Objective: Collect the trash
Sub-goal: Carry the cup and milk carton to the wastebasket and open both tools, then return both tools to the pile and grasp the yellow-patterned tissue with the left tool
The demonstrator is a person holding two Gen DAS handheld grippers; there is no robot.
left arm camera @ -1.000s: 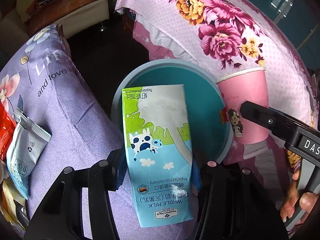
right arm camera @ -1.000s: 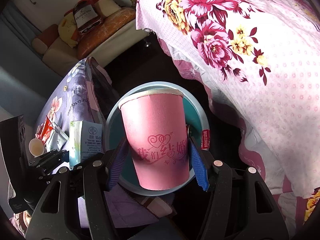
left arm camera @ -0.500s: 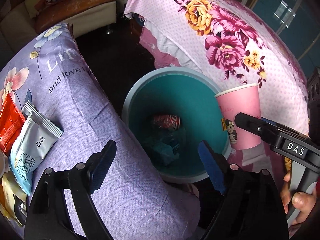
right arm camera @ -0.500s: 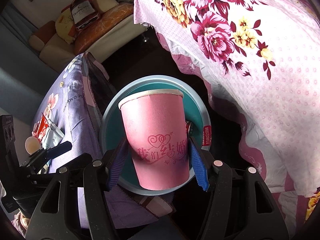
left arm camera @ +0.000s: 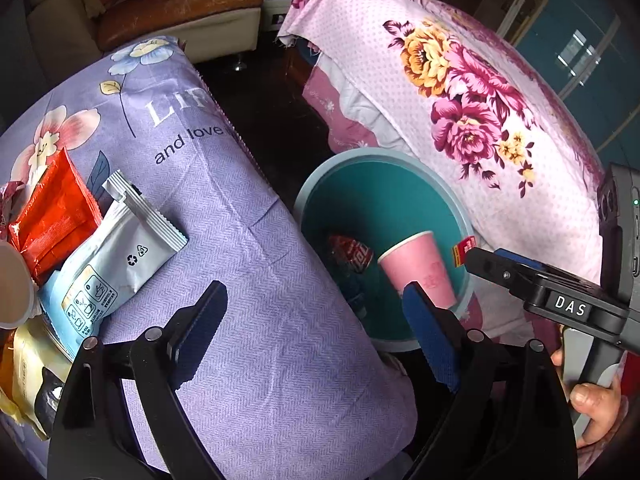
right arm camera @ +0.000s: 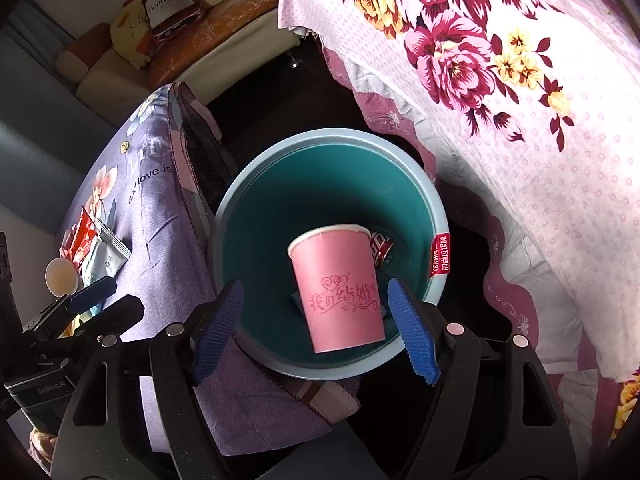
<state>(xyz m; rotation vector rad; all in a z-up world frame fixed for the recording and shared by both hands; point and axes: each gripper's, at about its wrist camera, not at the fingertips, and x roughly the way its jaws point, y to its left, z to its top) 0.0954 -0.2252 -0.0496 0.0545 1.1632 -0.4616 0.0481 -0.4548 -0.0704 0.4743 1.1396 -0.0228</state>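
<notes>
The round teal bin [left arm camera: 376,158] [right arm camera: 328,136] stands on the floor between two cloth-covered surfaces. Inside it the pink paper cup [left arm camera: 420,272] [right arm camera: 340,288] tilts loose, next to a red can [left arm camera: 352,252] [right arm camera: 380,246]. My right gripper [right arm camera: 314,304] hangs over the bin's near rim. Its jaws are opening, and its pads stand clear of the cup between them. My left gripper [left arm camera: 312,312] is above the purple cloth [left arm camera: 248,240]. Its jaws are opening too, with nothing between them. On that cloth at the left lie a red wrapper [left arm camera: 52,216] and a pale blue packet [left arm camera: 120,252].
A pink flowered cloth [left arm camera: 460,100] slopes down right of the bin. A tan sofa [left arm camera: 172,4] stands at the back. A small white cup [right arm camera: 60,276] and a yellow wrapper [left arm camera: 24,380] lie by the packets. A person's hand [left arm camera: 592,400] holds the right gripper's handle.
My left gripper opened and the milk carton dropped into the bin; the gripper then shifted left over the purple cloth. My right gripper opened and the pink cup fell into the bin.
</notes>
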